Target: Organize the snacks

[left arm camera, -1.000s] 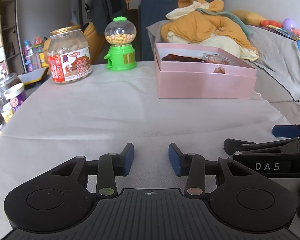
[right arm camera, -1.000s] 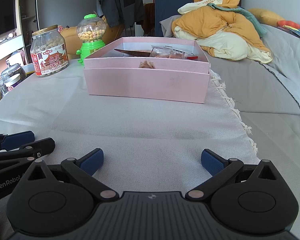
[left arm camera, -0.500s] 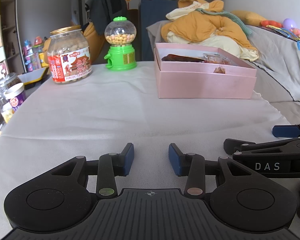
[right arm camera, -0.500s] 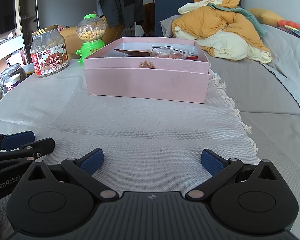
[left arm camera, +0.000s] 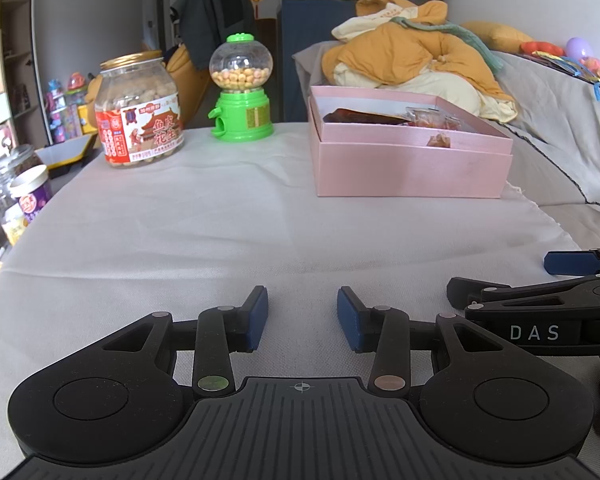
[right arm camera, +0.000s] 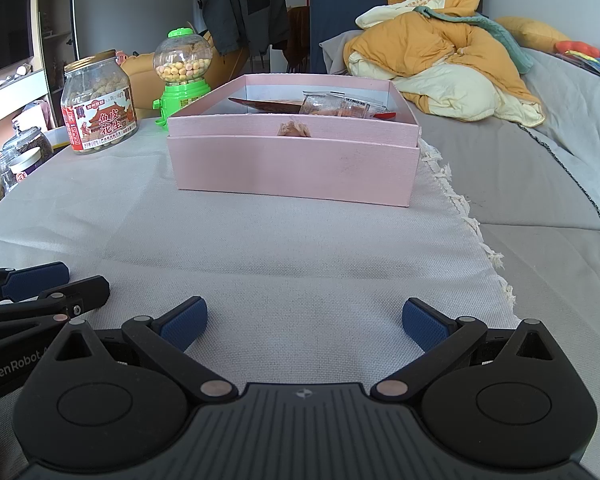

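The pink box (right arm camera: 292, 168) of snacks was seen at twelve o'clock from the right gripper (right arm camera: 304, 320), nearer it; the left gripper (left arm camera: 302, 314) too was parted, empty.

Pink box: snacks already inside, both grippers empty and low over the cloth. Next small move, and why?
Probably bring the left gripper forward toward the peanut jar. The jar and the green dispenser stand outside the pink box, on the left side of the cloth, nearer that hand. Both grippers are open with nothing between the jaws; the right gripper faces the box.
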